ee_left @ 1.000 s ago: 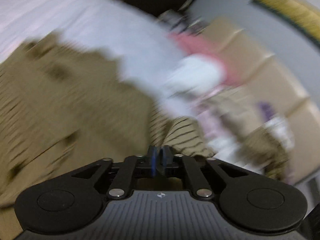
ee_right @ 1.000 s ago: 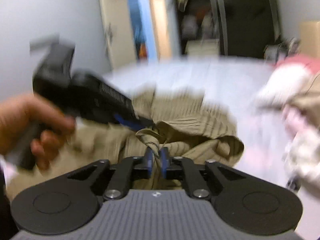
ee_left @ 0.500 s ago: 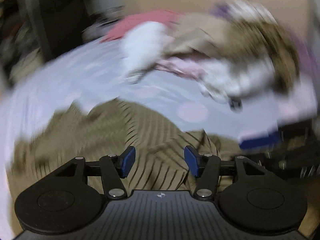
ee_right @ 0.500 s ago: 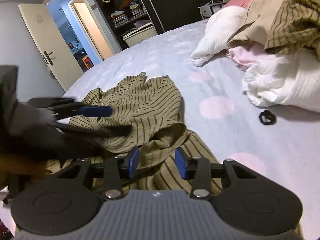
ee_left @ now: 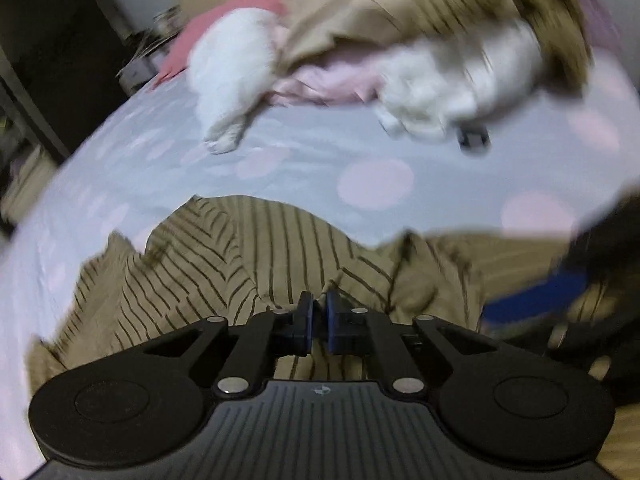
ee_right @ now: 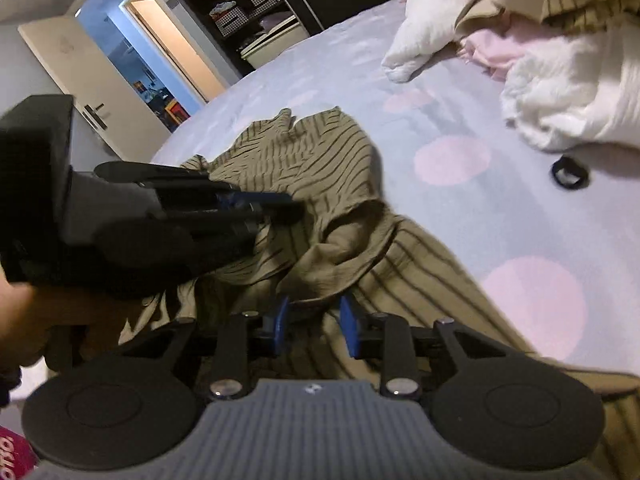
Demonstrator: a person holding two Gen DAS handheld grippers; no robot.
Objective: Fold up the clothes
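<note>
Striped shirt [ee_right: 320, 184] lies crumpled on near side of bed [ee_right: 460, 208]. My left gripper [ee_left: 319, 322] pinches a fold, likely to lift it flat. Right gripper [ee_right: 316, 326] straddles a bunch, jaws apart, nothing clamped.

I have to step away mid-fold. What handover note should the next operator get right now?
Left hand-held gripper: shut on a fold of the striped shirt.
Right hand-held gripper: open, with a bunched shirt fold between its fingers, not clamped.
The shirt lies crumpled on the dotted bedsheet; unfolded laundry pile waits beyond.
Done: nothing folded.
Left: clamp right, spread the shirt flat, fold, then the pile.
</note>
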